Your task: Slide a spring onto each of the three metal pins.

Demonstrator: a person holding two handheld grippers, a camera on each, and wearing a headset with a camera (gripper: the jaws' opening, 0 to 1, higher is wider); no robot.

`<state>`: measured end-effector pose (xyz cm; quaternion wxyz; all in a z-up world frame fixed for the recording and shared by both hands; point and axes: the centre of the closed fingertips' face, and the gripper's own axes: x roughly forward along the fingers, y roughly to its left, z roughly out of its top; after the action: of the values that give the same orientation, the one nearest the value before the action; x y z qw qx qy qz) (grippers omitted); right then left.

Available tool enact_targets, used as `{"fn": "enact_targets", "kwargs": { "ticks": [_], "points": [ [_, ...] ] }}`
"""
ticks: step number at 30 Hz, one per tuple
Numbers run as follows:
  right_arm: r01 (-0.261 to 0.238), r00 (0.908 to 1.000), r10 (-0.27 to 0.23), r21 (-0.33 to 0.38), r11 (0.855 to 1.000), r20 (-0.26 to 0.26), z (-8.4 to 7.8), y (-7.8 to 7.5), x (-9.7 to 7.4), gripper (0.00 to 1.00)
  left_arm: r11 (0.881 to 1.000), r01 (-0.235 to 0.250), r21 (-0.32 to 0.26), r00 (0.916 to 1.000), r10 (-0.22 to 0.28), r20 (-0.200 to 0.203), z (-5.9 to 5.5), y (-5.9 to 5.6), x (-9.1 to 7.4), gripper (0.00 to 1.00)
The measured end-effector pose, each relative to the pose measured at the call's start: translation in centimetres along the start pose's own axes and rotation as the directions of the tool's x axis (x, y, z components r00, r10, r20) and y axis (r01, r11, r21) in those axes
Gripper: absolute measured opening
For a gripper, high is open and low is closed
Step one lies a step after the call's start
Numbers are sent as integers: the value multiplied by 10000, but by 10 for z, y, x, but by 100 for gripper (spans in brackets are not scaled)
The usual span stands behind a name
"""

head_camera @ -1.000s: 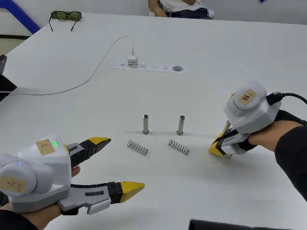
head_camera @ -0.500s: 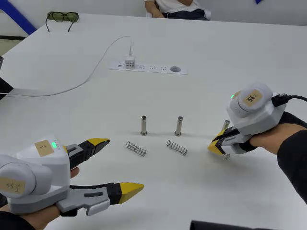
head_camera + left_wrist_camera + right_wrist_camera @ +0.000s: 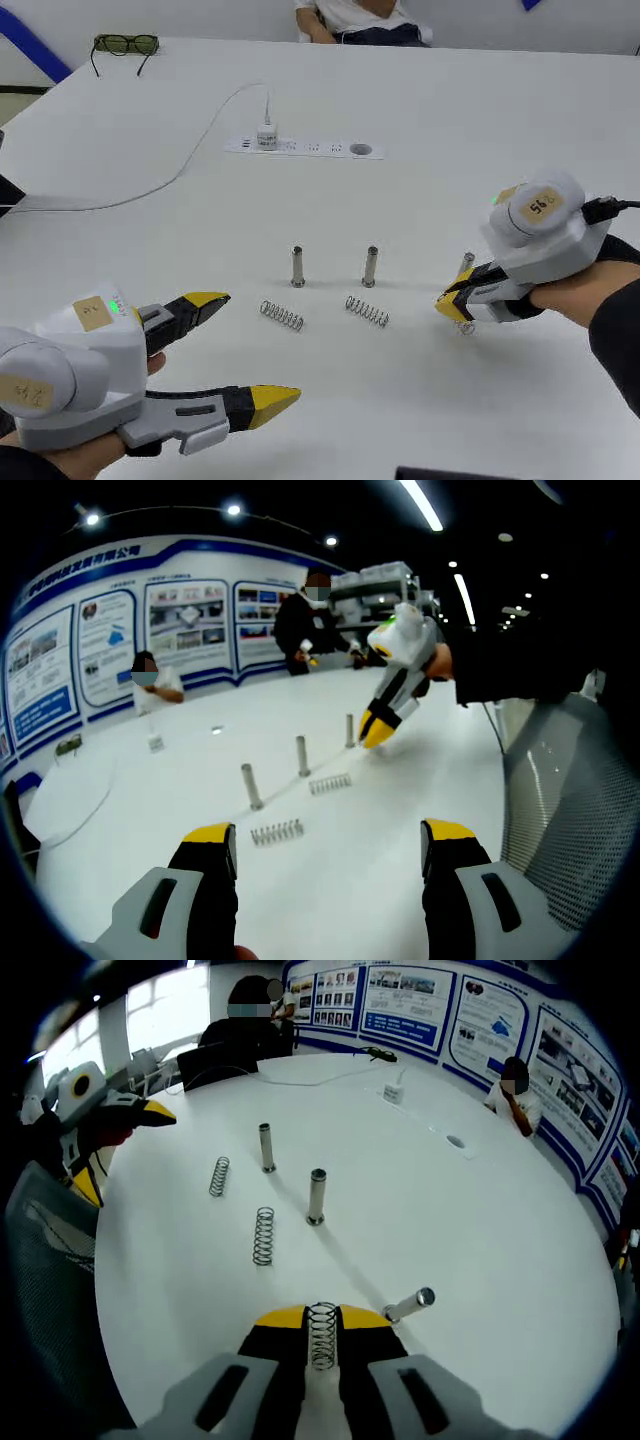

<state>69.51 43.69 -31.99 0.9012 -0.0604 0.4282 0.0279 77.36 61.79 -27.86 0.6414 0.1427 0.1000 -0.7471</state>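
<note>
Gripping a spring [image 3: 321,1340], the right claw [image 3: 322,1320] sits just beside 1 pin [image 3: 408,1305].

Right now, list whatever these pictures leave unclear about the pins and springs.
Head view: the base of the third pin is hidden behind the right gripper.
Head view: the held spring is mostly covered by that gripper.
Right gripper view: whether that pin stands upright or leans; the fisheye bends it.

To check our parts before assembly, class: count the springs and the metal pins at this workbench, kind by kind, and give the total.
Springs: 3, one of them held by the right gripper
Metal pins: 3
Total: 6
</note>
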Motion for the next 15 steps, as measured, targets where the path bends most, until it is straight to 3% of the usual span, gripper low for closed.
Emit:
{"fn": "enact_targets", "kwargs": {
  "ticks": [15],
  "points": [
    [135, 9986, -152, 333, 9994, 504, 5, -2, -10, 12, 10000, -11, 61, 10000, 12, -80, 1, -3, 1, 76]
  ]
}}
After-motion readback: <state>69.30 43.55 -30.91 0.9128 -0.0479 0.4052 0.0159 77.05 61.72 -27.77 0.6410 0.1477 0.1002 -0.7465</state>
